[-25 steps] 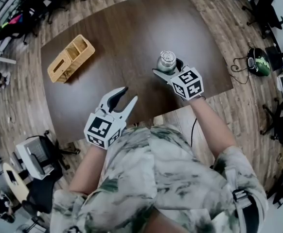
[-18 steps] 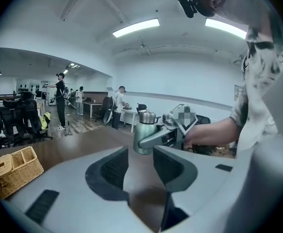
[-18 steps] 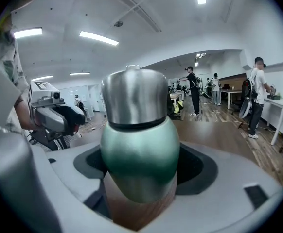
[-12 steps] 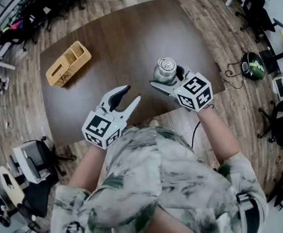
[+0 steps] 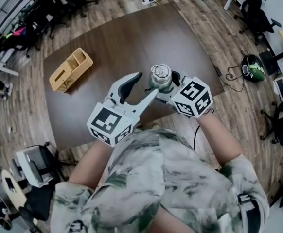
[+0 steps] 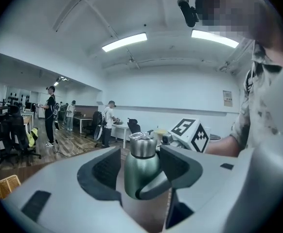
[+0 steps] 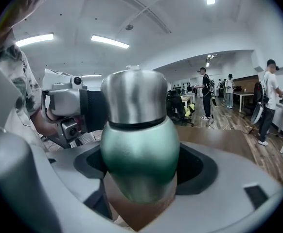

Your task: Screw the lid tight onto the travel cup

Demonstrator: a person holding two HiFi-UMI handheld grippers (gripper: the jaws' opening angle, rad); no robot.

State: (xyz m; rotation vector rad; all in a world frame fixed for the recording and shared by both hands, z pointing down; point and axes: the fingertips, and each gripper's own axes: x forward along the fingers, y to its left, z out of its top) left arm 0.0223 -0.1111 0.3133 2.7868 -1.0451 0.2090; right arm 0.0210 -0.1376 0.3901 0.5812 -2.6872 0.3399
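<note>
A green travel cup (image 5: pixel 159 83) with a steel lid (image 5: pixel 160 73) is held above the table's near edge, my right gripper (image 5: pixel 163 86) shut on its body. In the right gripper view the cup (image 7: pixel 139 154) fills the jaws and the lid (image 7: pixel 134 96) stands upright on top. My left gripper (image 5: pixel 145 84) is at the cup's left side, its jaws opening. In the left gripper view the cup (image 6: pixel 140 171) shows in the gap of the left gripper (image 6: pixel 140 181). Neither of its pads touches the cup.
The dark wooden table (image 5: pixel 117 38) carries a light wooden organiser box (image 5: pixel 71 69) at its far left. Office chairs and a helmet (image 5: pixel 252 64) are on the wood floor around it. Several people stand far off in the room (image 6: pixel 51 113).
My left gripper has risen and moved right, up to the cup, with its jaws spread wider. The right gripper has brought the cup slightly left and nearer to me.
</note>
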